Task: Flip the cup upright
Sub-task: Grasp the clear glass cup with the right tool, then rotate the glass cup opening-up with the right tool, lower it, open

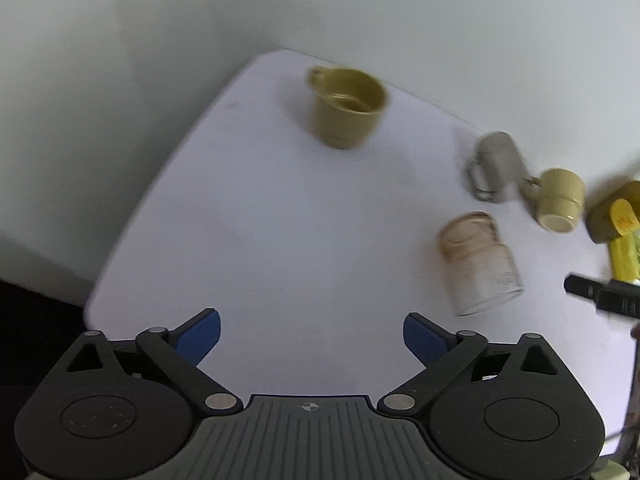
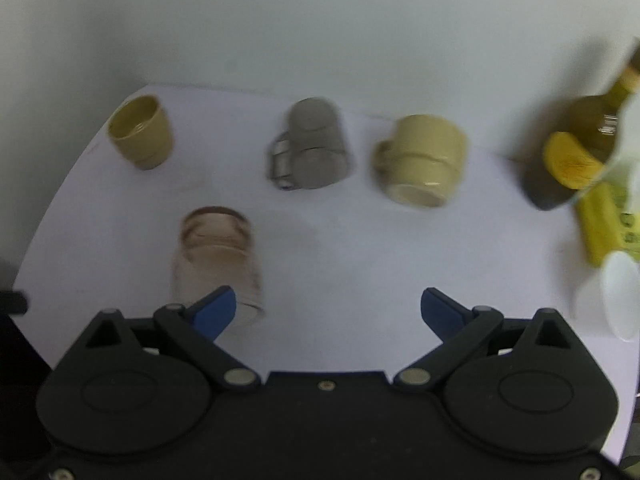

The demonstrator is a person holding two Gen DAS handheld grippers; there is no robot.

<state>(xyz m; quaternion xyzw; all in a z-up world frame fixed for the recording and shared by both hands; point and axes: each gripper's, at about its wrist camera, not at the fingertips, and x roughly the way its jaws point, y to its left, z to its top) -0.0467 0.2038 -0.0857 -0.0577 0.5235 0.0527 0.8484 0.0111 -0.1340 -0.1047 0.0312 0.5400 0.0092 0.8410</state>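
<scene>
Several cups are on a white table point(image 1: 260, 220). An olive cup point(image 1: 347, 106) stands upright at the far left; it also shows in the right wrist view point(image 2: 140, 132). A grey cup point(image 2: 312, 150) stands upside down, handle to the left. A cream cup point(image 2: 422, 160) is tipped, its bottom facing me. A clear glass point(image 2: 216, 256) stands mouth down near my right gripper's left finger. My left gripper point(image 1: 312, 334) is open and empty over bare table. My right gripper point(image 2: 328, 312) is open and empty.
A dark olive-oil bottle point(image 2: 576, 148) with a yellow label, a yellow box point(image 2: 608, 224) and a white object point(image 2: 620, 296) crowd the right side. A white wall point(image 2: 320, 20) stands behind the table. The table's left edge drops to a dark floor.
</scene>
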